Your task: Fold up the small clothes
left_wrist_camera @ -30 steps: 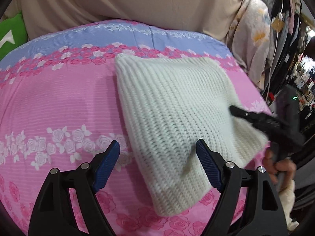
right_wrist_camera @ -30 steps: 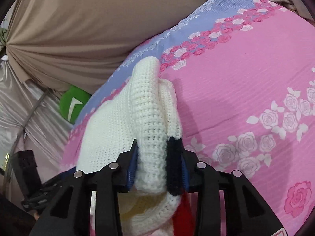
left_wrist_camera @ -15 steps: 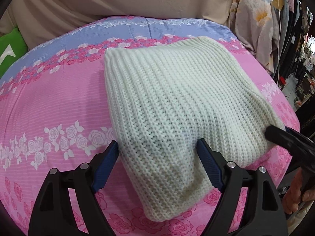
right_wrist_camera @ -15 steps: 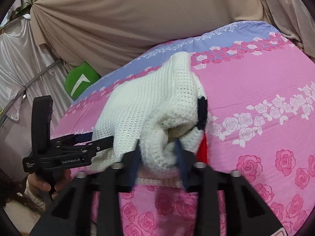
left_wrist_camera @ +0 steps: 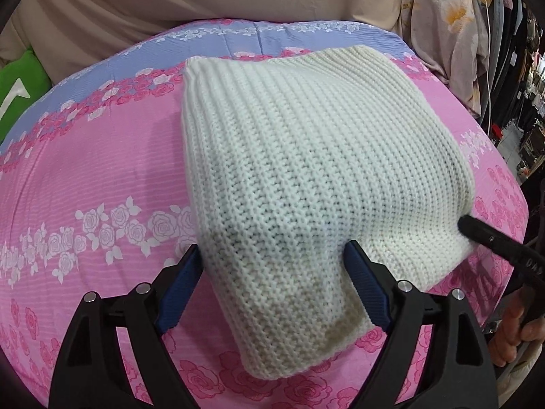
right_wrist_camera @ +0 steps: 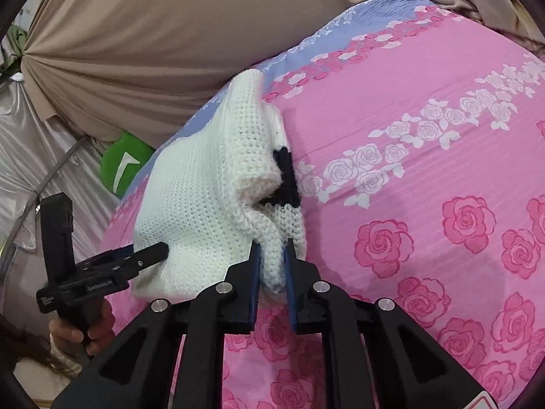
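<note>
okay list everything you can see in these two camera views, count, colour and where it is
knit garment: one, cream white with a black patch on its underside, lying folded on the bedspread, lifted at its near edge
bedspread: one, pink with rose print and a blue band at the far side, under the garment
curtain: one, beige, behind the bed
cushion: one, green with a white mark, at the bed's far left edge
hanging clothes: several, dark and floral, far right in the left view
left gripper: one, black with blue pads, open astride the garment's near end
right gripper: one, black with blue pads, shut on the garment's edge
</note>
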The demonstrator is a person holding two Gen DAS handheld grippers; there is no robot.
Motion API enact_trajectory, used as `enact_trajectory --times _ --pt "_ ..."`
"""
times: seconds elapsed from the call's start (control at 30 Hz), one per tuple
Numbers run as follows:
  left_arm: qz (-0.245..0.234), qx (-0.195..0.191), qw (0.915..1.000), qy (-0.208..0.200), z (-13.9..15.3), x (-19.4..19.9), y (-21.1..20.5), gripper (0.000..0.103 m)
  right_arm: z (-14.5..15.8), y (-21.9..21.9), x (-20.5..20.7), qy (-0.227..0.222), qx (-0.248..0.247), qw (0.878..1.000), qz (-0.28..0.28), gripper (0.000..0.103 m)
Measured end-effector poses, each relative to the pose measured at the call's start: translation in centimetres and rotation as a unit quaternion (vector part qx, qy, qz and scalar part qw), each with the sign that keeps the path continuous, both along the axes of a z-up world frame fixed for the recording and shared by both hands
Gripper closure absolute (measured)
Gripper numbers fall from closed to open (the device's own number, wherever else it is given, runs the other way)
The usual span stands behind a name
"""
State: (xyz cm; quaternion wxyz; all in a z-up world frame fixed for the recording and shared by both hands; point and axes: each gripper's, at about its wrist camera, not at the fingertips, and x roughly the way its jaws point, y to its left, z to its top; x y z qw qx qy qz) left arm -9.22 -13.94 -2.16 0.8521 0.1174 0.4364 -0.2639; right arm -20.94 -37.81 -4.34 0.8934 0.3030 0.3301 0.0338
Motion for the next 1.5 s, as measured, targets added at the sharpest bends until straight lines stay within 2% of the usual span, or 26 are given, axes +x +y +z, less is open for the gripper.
enact_trajectory --times 0.07,0.2,0.33,0.37,0.5,0.63,0.67,0.7,0.73,0.8,0.87,0.9,0.93,0.97,1.0,1.07,1.1,1.17,1.23,1.3,1.37,1.43,1.5 --pt "-0.001 -0.001 1.0000 -0.003 0.2 0.0 0.1 0.021 0.9 0.2 0.0 0.001 -0.009 1.000 0.006 0.083" --pt "0.004 -0.015 0.9999 0.001 0.9 0.1 0.8 0.021 4.0 -0.7 -0.4 -0.041 -0.009 0.999 0.000 0.079" --pt "0.014 -0.036 0.9992 -0.014 2.6 0.5 1.6 0.019 7.1 -1.9 0.9 -0.075 -0.035 0.996 -0.016 0.048" --pt "0.018 -0.042 0.9987 -0.021 3.3 0.8 1.8 0.017 7.6 -2.1 1.8 -0.078 -0.044 0.996 -0.018 0.045" --pt "0.038 -0.059 0.9966 -0.042 5.1 2.0 2.3 0.016 8.0 -2.3 7.0 -0.065 -0.065 0.996 -0.002 0.043" --pt "0.057 -0.072 0.9942 -0.057 6.3 3.0 3.2 0.015 6.3 -1.2 13.2 -0.003 -0.081 0.996 0.034 0.045" --pt "0.060 -0.073 0.9938 -0.058 6.4 3.3 3.5 0.015 5.9 -0.6 14.2 0.010 -0.087 0.995 0.049 0.071" --pt "0.065 -0.072 0.9935 -0.059 6.5 3.5 3.8 0.015 6.0 0.3 15.0 0.019 -0.092 0.994 0.064 0.085" --pt "0.068 -0.073 0.9932 -0.059 6.5 3.7 4.1 0.015 6.7 1.0 14.8 0.009 -0.098 0.993 0.070 0.085" --pt "0.075 -0.077 0.9925 -0.058 6.6 4.0 4.6 0.015 9.6 3.1 13.0 -0.062 -0.090 0.987 0.120 0.087" --pt "0.079 -0.085 0.9917 -0.055 6.7 4.2 5.0 0.015 12.5 4.4 10.6 -0.139 -0.078 0.974 0.158 0.088" --pt "0.079 -0.088 0.9916 -0.053 6.7 4.4 5.0 0.014 13.2 4.4 9.7 -0.169 -0.072 0.970 0.161 0.088" --pt "0.077 -0.090 0.9916 -0.052 6.6 4.4 4.9 0.014 12.9 3.6 9.7 -0.171 -0.065 0.972 0.148 0.088" --pt "0.073 -0.089 0.9921 -0.049 6.4 4.5 4.5 0.014 12.0 2.8 10.4 -0.149 -0.071 0.979 0.122 0.088" --pt "0.068 -0.088 0.9927 -0.046 6.1 4.5 4.2 0.014 10.2 1.7 11.6 -0.104 -0.095 0.987 0.082 0.089" --pt "0.056 -0.081 0.9943 -0.040 5.4 4.5 3.1 0.014 5.4 0.1 14.5 0.013 -0.142 0.989 0.030 0.089" --pt "0.049 -0.077 0.9951 -0.038 5.1 4.4 2.5 0.014 3.4 -0.7 15.1 0.043 -0.130 0.990 0.021 0.088" --pt "0.039 -0.064 0.9966 -0.035 4.2 4.3 1.2 0.014 3.5 -1.7 13.8 0.017 -0.073 0.997 0.012 0.085" --pt "0.031 -0.057 0.9976 -0.026 3.5 4.4 0.4 0.014 4.9 -1.7 12.1 -0.009 -0.046 0.999 0.012 0.081" --pt "0.025 -0.054 0.9981 -0.018 2.8 4.3 -0.3 0.014 6.7 -1.0 9.7 -0.030 -0.056 0.998 0.007 0.080" --pt "0.023 -0.049 0.9984 -0.016 2.3 4.2 -0.7 0.014 7.2 -0.1 7.5 -0.040 -0.060 0.997 0.011 0.065" --pt "0.025 -0.045 0.9985 -0.021 2.1 4.0 -1.0 0.013 6.8 0.6 5.8 -0.037 -0.061 0.997 0.021 0.056" --pt "0.026 -0.043 0.9985 -0.024 2.0 4.0 -1.1 0.013 6.1 1.5 4.6 -0.028 -0.059 0.998 0.028 0.052"
